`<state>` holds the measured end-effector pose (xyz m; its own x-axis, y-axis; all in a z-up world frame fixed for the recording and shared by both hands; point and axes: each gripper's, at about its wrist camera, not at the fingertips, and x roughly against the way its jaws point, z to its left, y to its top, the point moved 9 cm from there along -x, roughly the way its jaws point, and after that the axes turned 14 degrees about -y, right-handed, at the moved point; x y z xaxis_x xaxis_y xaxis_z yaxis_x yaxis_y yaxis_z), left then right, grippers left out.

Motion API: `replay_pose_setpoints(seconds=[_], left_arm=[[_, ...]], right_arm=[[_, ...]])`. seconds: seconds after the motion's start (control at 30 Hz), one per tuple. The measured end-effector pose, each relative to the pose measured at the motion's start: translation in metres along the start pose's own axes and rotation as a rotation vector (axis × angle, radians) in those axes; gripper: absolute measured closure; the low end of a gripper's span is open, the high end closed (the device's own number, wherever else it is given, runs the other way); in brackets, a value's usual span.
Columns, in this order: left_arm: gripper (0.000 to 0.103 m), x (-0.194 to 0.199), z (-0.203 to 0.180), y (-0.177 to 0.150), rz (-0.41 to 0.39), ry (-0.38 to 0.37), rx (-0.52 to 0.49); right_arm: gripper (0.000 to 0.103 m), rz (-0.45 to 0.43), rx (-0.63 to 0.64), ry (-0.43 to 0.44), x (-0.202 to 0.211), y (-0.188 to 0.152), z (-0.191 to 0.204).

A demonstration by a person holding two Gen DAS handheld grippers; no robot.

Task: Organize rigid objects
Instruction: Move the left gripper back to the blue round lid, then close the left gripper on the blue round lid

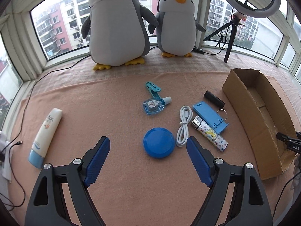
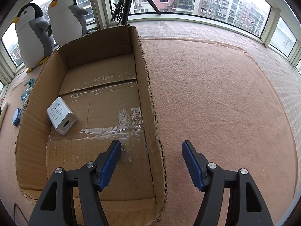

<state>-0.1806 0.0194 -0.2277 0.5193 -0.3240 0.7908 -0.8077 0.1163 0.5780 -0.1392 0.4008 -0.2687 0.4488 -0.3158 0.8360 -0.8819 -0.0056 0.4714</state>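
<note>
My left gripper is open and empty, hovering just in front of a round blue disc. Beyond it lie a white cable, a patterned lighter, a blue phone stand, a black cylinder, a clear blue bottle, a teal clip and a white sunscreen tube. The cardboard box is at the right. My right gripper is open and empty, straddling the box's right wall. A white charger lies inside the box.
Two plush penguins stand at the back by the window. A ring light on a tripod stands back right. Black cables trail at the left edge. Pink cloth extends right of the box.
</note>
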Motion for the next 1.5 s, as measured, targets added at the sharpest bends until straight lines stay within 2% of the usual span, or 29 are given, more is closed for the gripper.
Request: replay_pose_setpoints(seconds=[0.37,0.7,0.93,1.17,1.27,1.5], left_arm=[[0.021,-0.032,0.007,-0.017,0.059,0.007,0.018],[0.022,-0.041,0.006,-0.016,0.066,0.008,0.018],[0.032,-0.048,-0.001,-0.016,0.078,0.007,-0.003],[0.033,-0.053,0.0,-0.016,0.085,0.002,0.007],[0.042,-0.057,0.0,-0.017,0.091,-0.012,0.021],[0.054,-0.057,-0.003,-0.015,0.079,-0.02,0.027]], right_arm=[[0.038,-0.001,0.0,-0.002,0.001,-0.001,0.0],[0.038,-0.001,0.0,-0.003,0.001,-0.001,0.0],[0.038,-0.001,0.001,-0.003,0.001,-0.001,0.0],[0.038,-0.001,0.004,-0.004,0.0,-0.003,-0.001],[0.038,-0.001,0.005,-0.005,0.0,-0.003,-0.001],[0.038,-0.002,0.007,-0.009,0.0,-0.005,-0.001]])
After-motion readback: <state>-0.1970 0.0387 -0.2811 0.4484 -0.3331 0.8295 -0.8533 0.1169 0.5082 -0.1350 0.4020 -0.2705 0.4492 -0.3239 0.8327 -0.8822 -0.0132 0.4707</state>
